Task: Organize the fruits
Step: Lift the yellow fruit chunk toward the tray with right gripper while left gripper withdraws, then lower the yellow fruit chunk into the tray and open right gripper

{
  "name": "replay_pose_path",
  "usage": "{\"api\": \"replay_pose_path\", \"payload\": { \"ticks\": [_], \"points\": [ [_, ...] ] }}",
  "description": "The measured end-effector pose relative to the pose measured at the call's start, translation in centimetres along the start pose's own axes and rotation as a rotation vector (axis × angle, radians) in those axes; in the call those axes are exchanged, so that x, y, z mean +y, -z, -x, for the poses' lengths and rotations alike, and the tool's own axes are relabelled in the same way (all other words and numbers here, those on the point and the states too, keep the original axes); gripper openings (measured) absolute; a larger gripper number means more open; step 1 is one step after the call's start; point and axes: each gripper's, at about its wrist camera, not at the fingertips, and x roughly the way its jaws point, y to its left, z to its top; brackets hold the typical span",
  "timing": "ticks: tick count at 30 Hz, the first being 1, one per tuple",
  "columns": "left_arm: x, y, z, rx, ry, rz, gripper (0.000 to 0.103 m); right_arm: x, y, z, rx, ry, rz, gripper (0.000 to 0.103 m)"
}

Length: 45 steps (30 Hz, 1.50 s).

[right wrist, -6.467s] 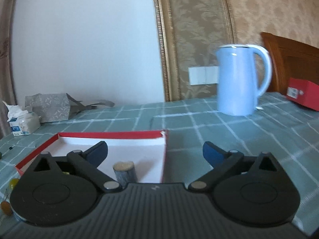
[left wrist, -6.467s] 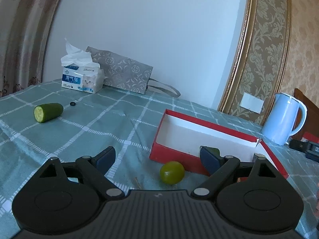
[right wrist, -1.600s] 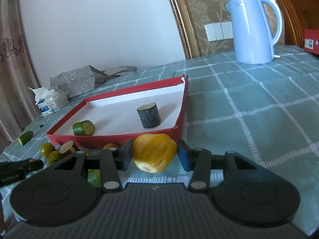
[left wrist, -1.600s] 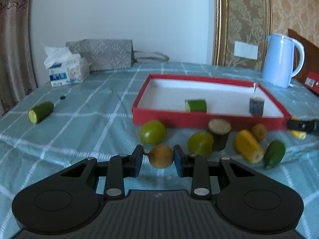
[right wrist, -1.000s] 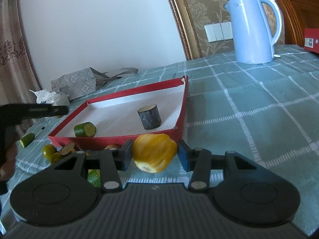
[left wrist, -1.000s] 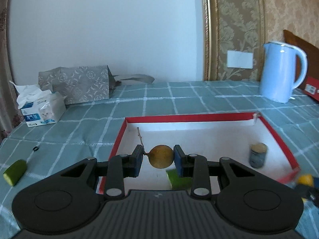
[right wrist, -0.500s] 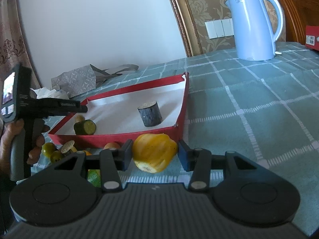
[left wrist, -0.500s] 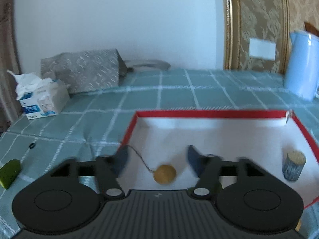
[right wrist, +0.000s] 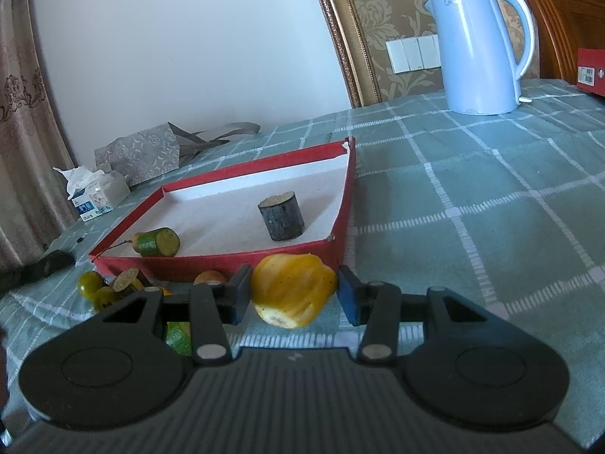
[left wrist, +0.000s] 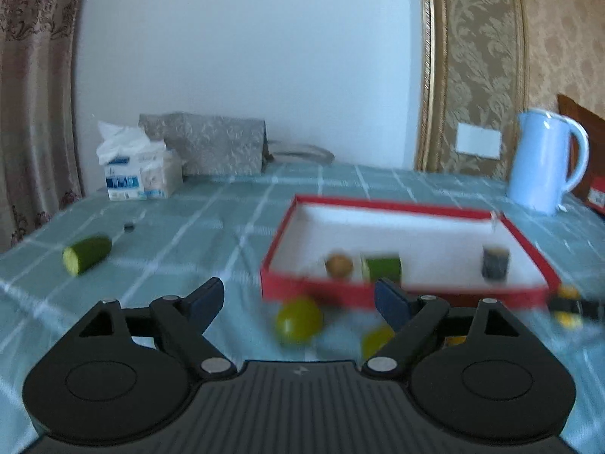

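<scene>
My left gripper is drawn back in front of the red box; its jaws are opening, wide apart, with nothing between them. A brown round fruit lies inside the box beside a green cucumber piece, and a dark log piece stands at the box's right. A green round fruit sits on the cloth just beyond the left fingers. My right gripper is shut on a yellow corn piece, low over the cloth by the red box at its near right corner.
Several loose fruits crowd the cloth before the box's front wall. A cucumber half lies far left. A tissue box and grey bag stand at the back, a blue kettle at the right.
My left gripper opened and let the brown fruit drop into the box, then pulled back out over the front wall. The right gripper kept still with the yellow piece.
</scene>
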Motion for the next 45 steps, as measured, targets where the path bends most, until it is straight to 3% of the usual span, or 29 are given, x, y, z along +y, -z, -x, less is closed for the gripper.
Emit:
{"api": "replay_pose_path", "payload": {
  "ticks": [6,11,18,25,31,38,40,42,44,45],
  "points": [
    [0.8,2.4,0.2,0.047,0.024,0.021,0.087,0.2,0.0,0.0,-0.007,0.015,0.003,0.045],
    [1.3,2.4,0.0,0.055,0.04,0.044,0.087,0.7,0.1,0.2,-0.011,0.027,0.033,0.045],
    [0.7,2.7,0.0,0.074,0.071,-0.007,0.087,1.8,0.1,0.0,0.002,0.054,0.101,0.045],
    [0.7,2.8,-0.1,0.079,0.083,-0.003,0.087,5.0,-3.0,-0.6,-0.054,0.057,0.229,0.045],
    [1.1,2.7,-0.1,0.081,0.096,0.017,0.087,7.9,-6.4,-4.7,-0.078,0.087,0.325,0.045],
    [1.1,2.7,0.0,0.079,0.101,0.023,0.087,8.8,-6.9,-10.8,0.006,0.091,0.33,0.046],
    [1.1,2.7,0.0,0.077,0.102,0.024,0.087,8.5,-6.7,-10.8,0.001,0.086,0.317,0.052],
    [1.0,2.7,0.0,0.078,0.099,0.023,0.087,8.2,-6.7,-9.8,-0.039,0.094,0.314,0.074],
    [1.1,2.7,0.0,0.078,0.097,0.024,0.087,7.6,-7.1,-8.2,-0.095,0.089,0.277,0.087],
    [1.1,2.7,0.0,0.079,0.094,0.023,0.087,7.3,-7.2,-7.5,-0.112,0.084,0.257,0.087]
  ]
}}
